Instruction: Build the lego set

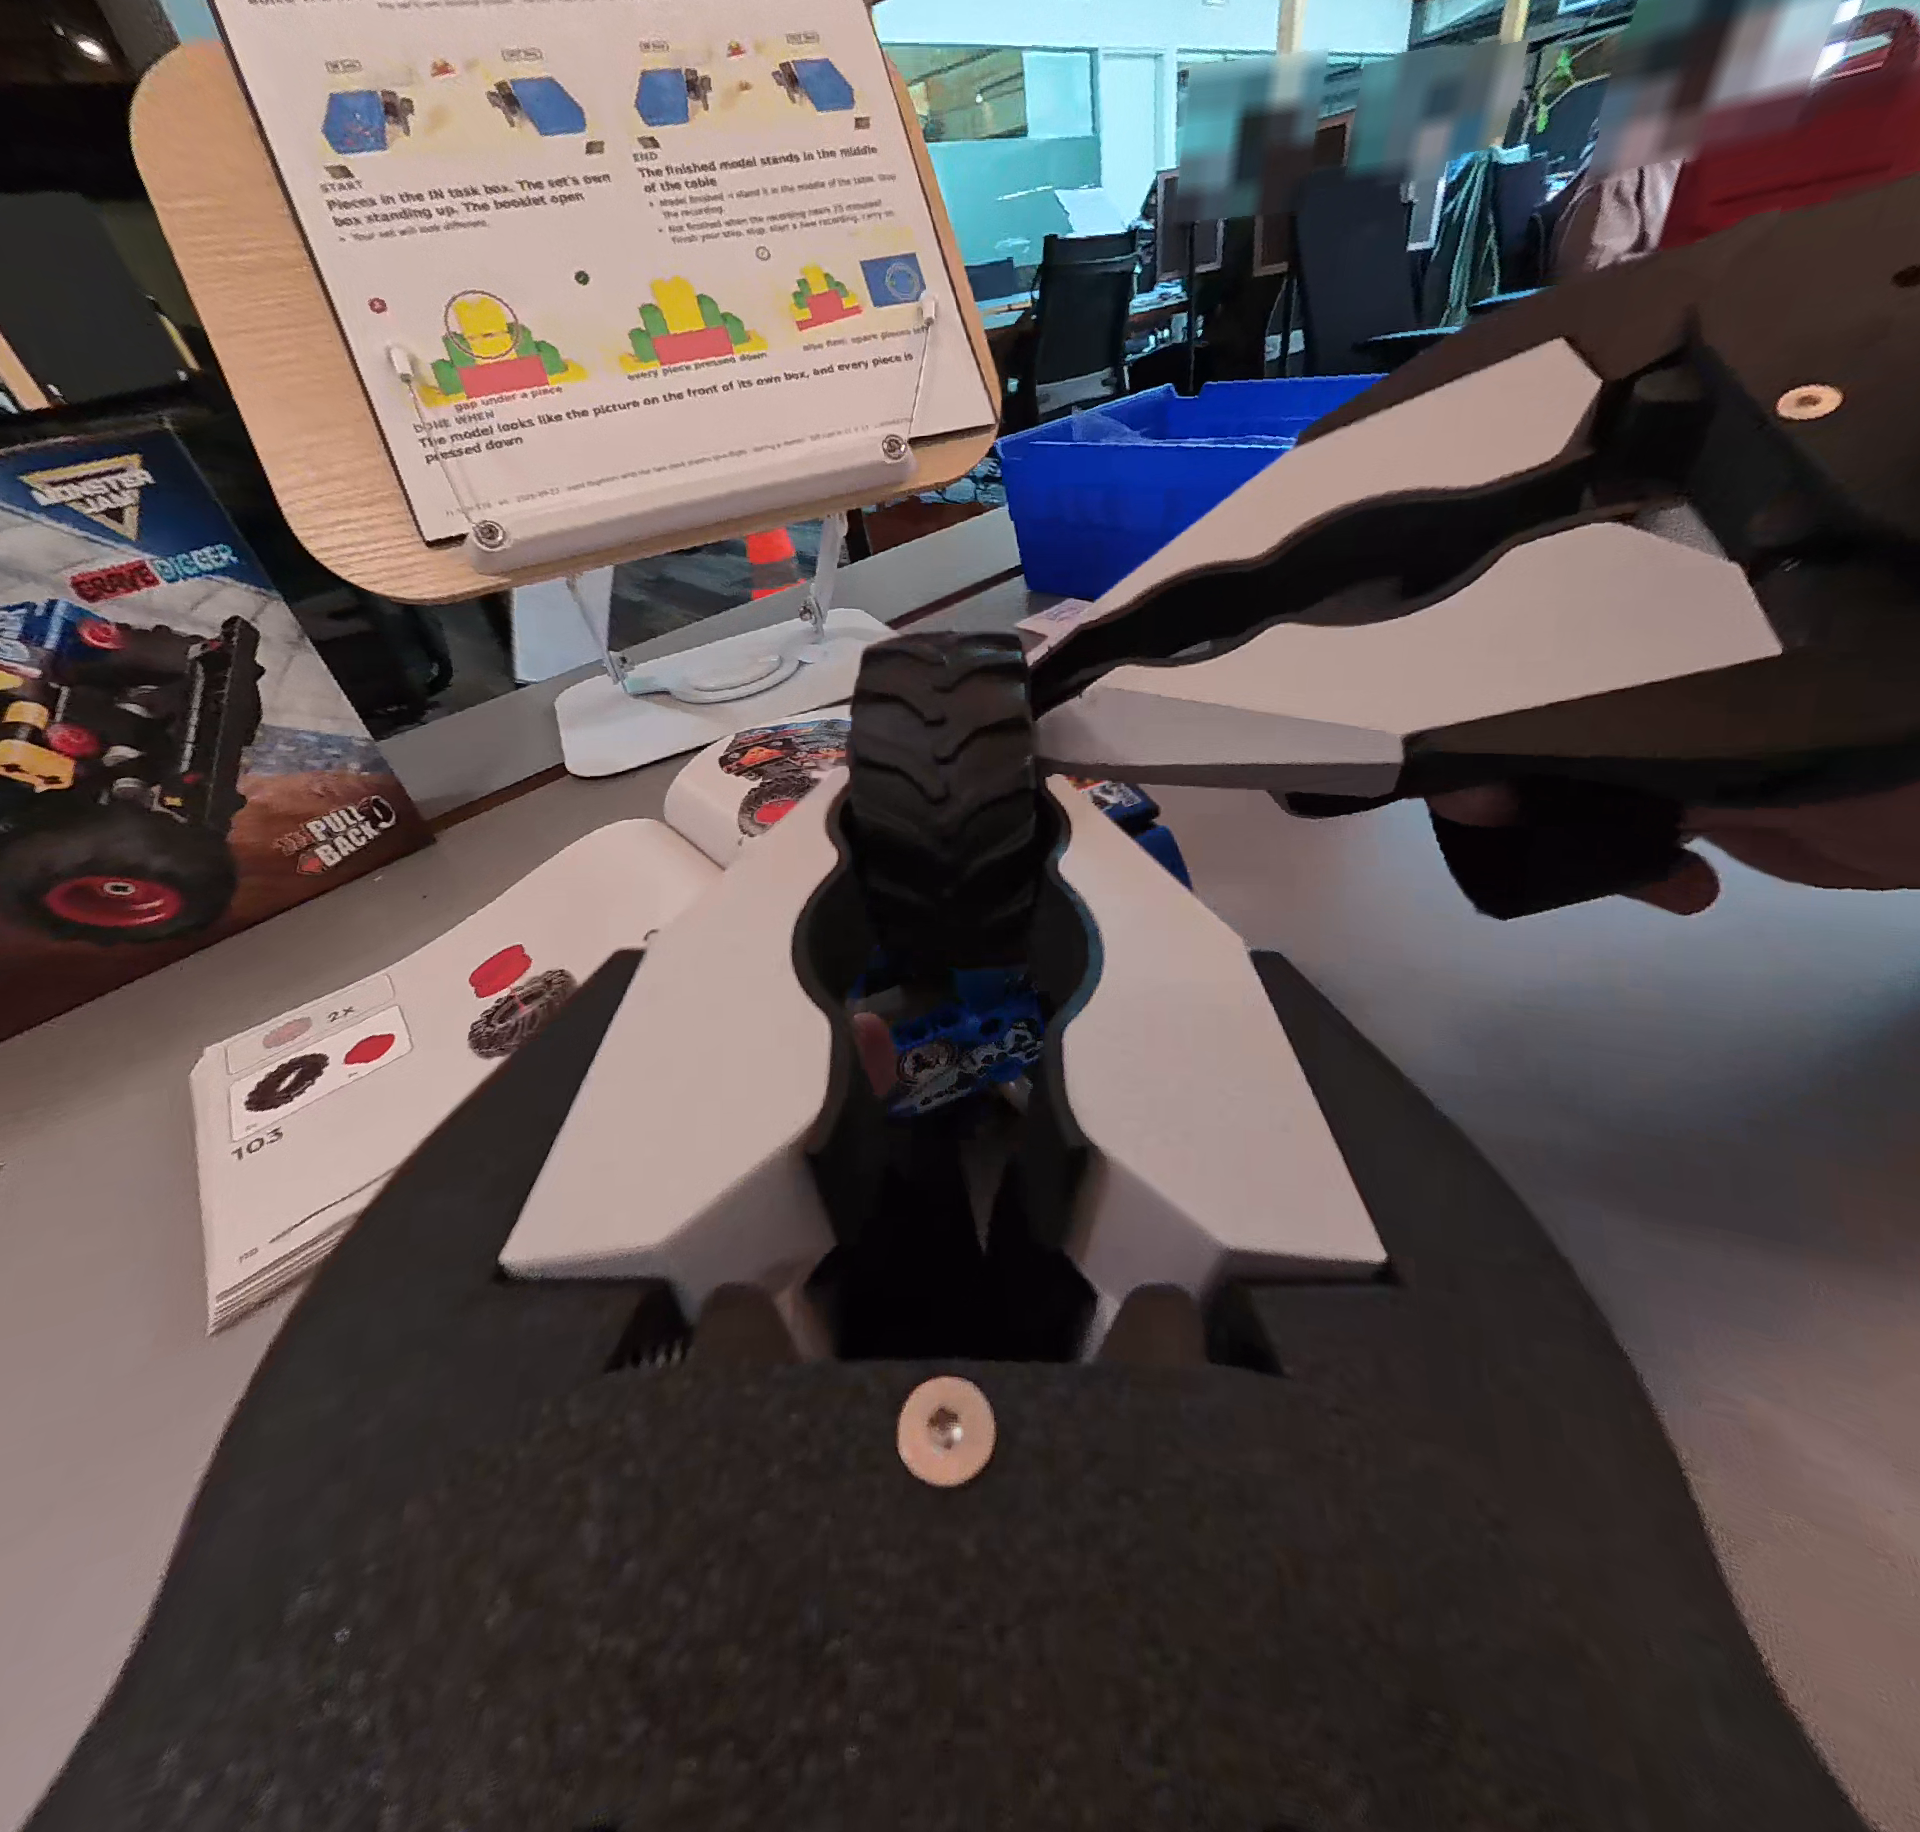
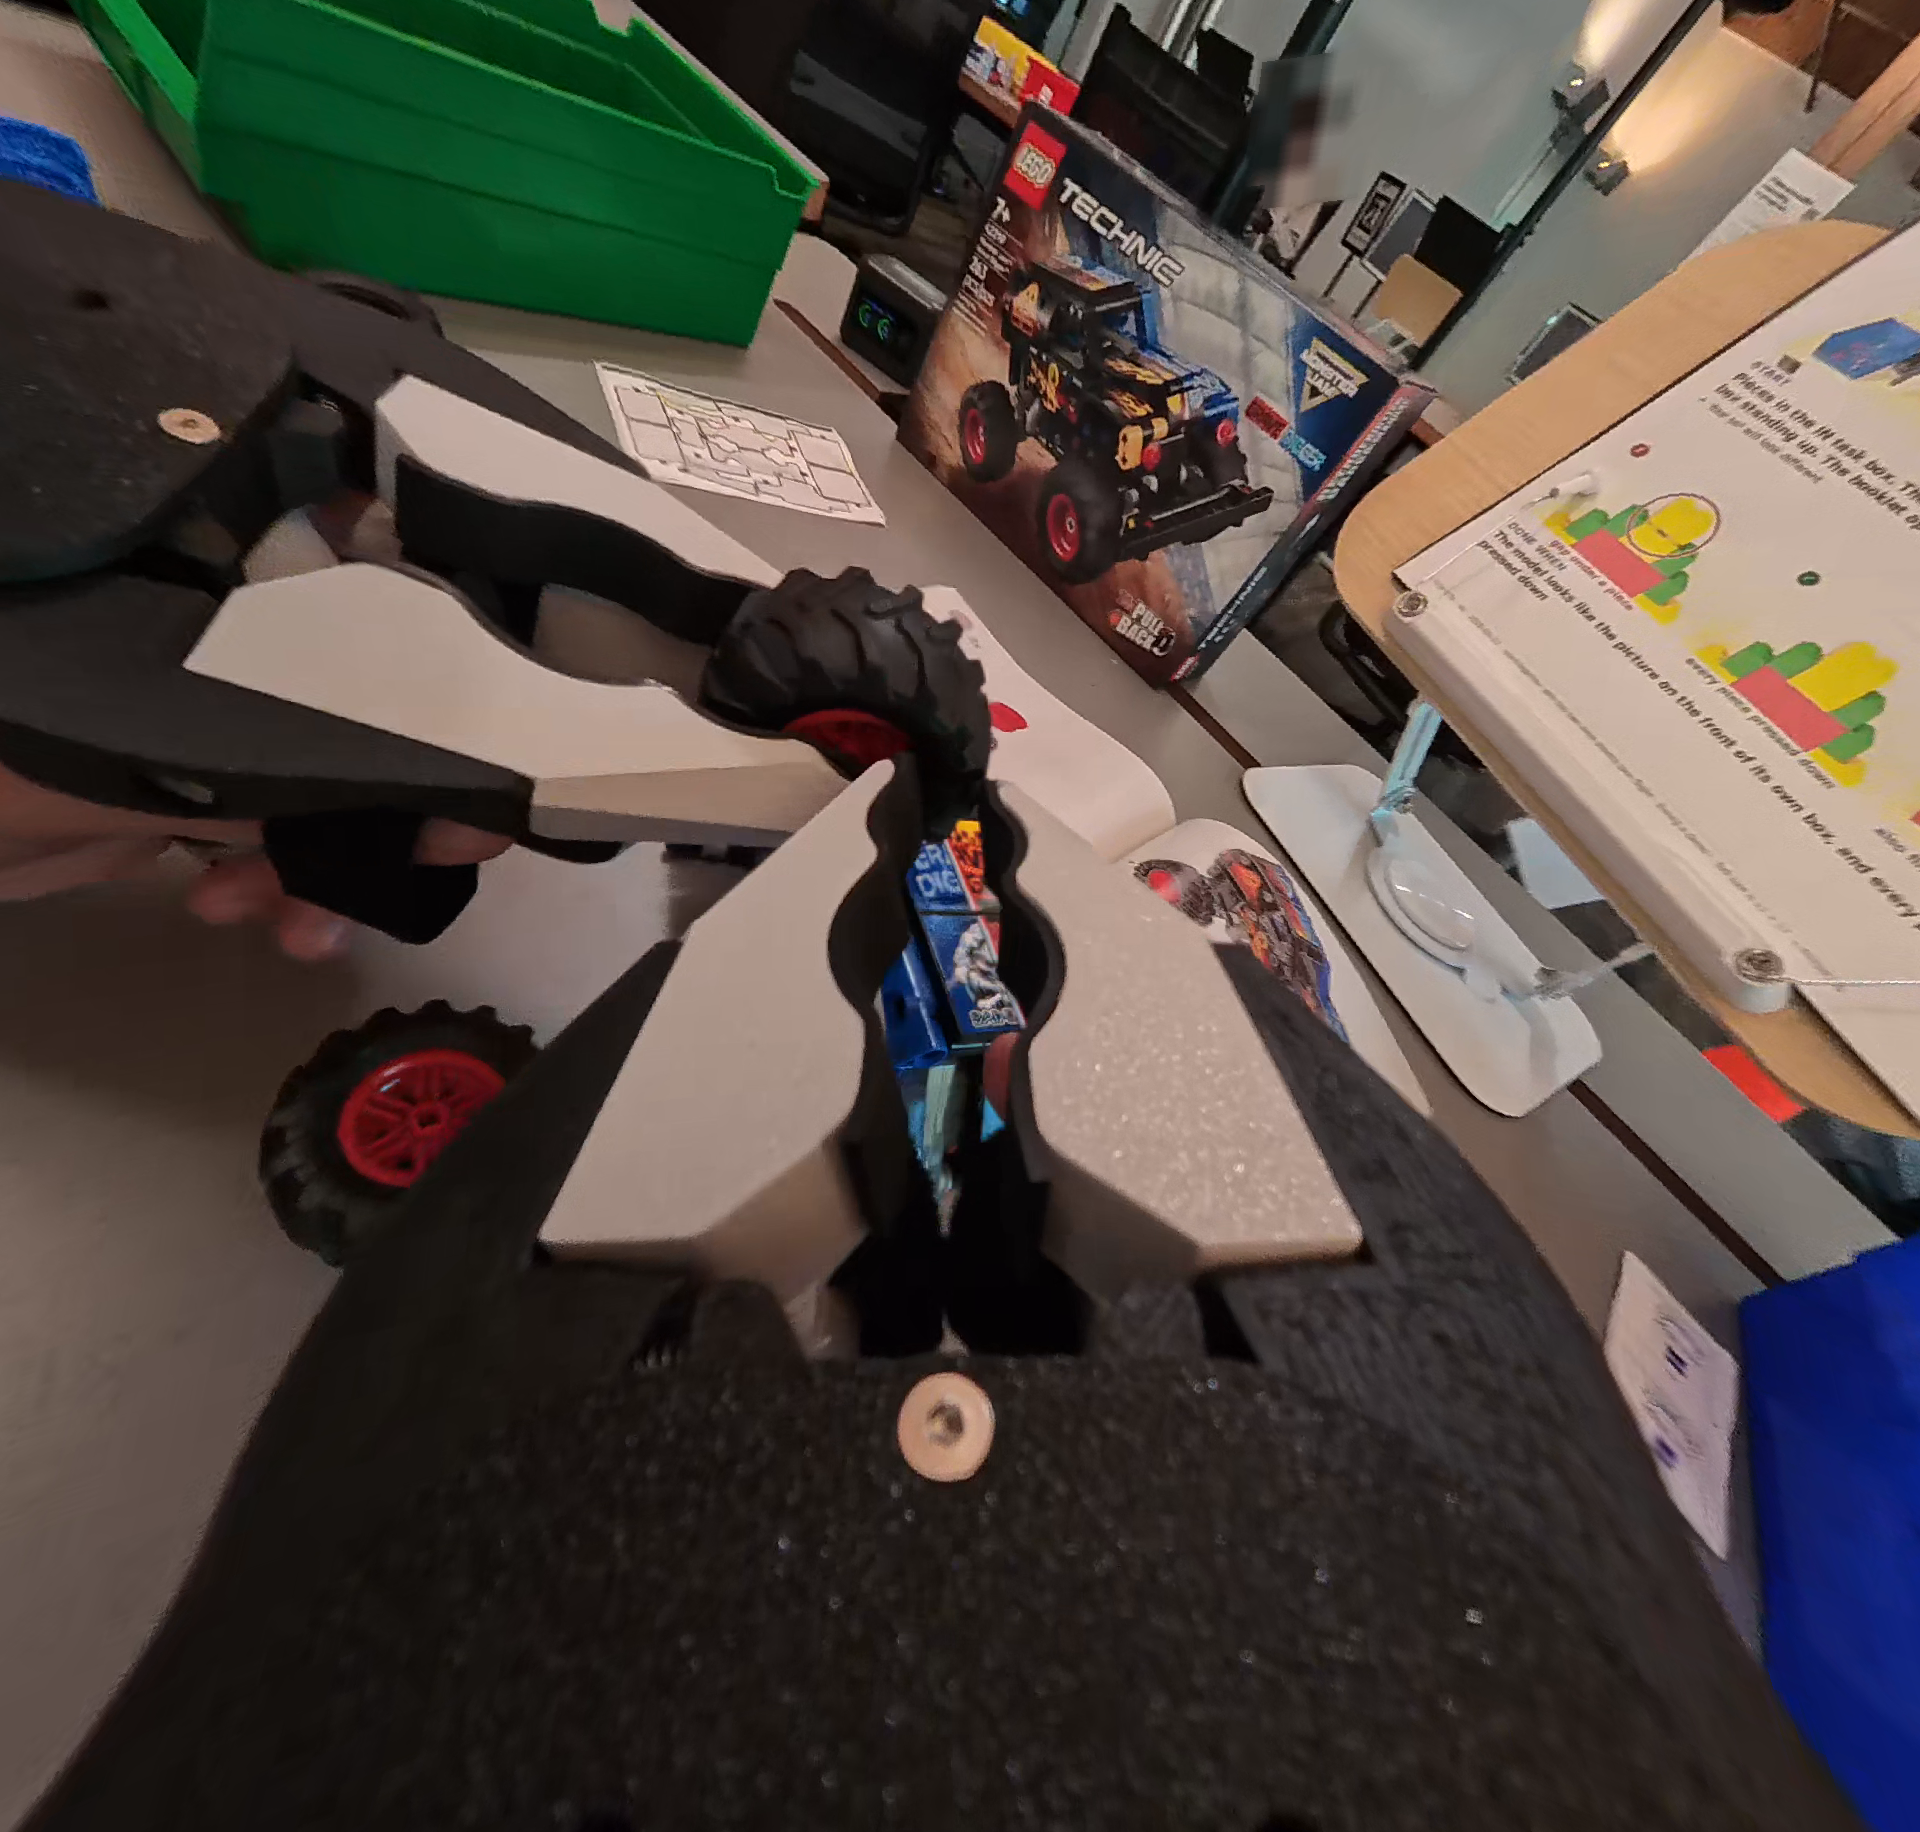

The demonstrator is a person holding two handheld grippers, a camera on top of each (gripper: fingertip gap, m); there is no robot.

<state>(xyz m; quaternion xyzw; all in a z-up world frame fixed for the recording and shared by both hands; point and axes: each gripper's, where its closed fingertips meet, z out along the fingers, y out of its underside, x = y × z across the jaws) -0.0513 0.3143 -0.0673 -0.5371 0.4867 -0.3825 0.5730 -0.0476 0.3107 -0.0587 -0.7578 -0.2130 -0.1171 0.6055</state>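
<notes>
The left gripper (image 1: 940, 826) fingers clench the tyre (image 1: 940, 743); the right gripper (image 2: 940, 847) fingers grasp the half-hidden blue truck body (image 2: 961, 951) mid-frame.

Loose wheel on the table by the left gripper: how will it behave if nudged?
The loose wheel stands on its tread with the red hub facing sideways, so a nudge would probably roll it across the smooth table. The chunky black tyre looks rubbery, so it should grip rather than slide. It probably weighs little.
</notes>
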